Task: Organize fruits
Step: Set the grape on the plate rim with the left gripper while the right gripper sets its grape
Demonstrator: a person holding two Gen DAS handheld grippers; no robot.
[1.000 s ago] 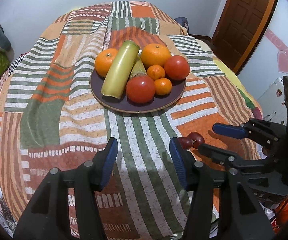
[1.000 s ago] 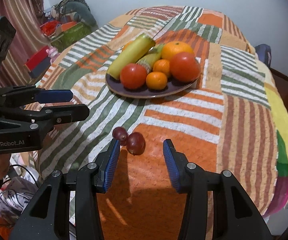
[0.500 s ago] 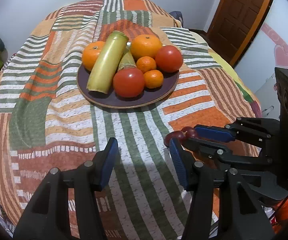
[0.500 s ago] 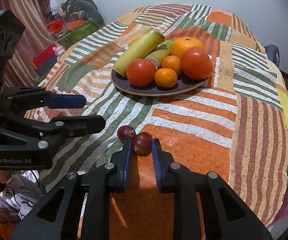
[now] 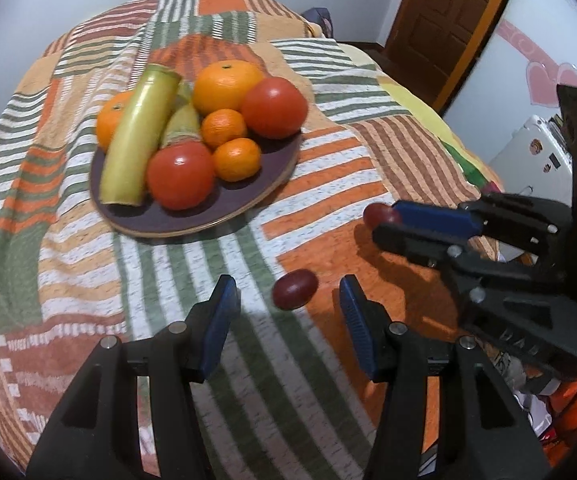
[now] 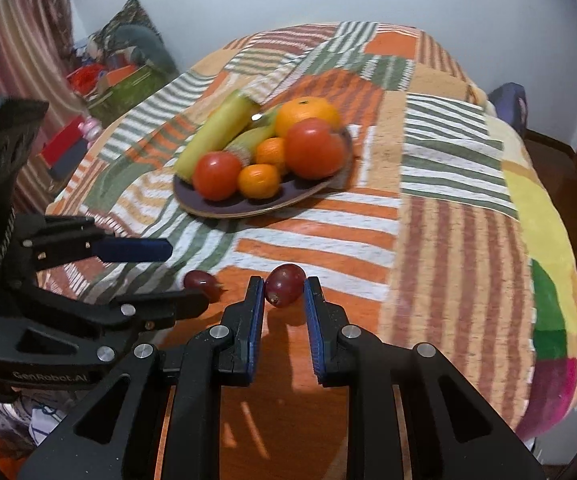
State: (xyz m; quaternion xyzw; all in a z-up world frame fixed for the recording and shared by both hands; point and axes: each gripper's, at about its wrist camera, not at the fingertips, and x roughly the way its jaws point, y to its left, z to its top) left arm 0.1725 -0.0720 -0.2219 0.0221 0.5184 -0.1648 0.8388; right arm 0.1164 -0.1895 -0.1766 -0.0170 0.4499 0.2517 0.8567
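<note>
A dark plate (image 5: 248,196) on the striped cloth holds oranges, tomatoes and a long yellow-green fruit; it also shows in the right wrist view (image 6: 308,196). My right gripper (image 6: 284,292) is shut on a red grape (image 6: 285,284) and holds it just above the cloth; the same grape (image 5: 380,214) shows at its tips in the left wrist view. A second red grape (image 5: 294,290) lies on the cloth between the open fingers of my left gripper (image 5: 288,304), untouched. It also shows in the right wrist view (image 6: 200,280).
The patchwork cloth (image 6: 448,216) covers a round table that drops away at the right and near edges. A brown door (image 5: 440,20) stands behind on the right. Boxes and clutter (image 6: 116,76) lie on the floor at the left.
My right gripper closed on one grape and lifted it away from the other. My left gripper moved forward and right, so the remaining grape now lies between its open fingers.
</note>
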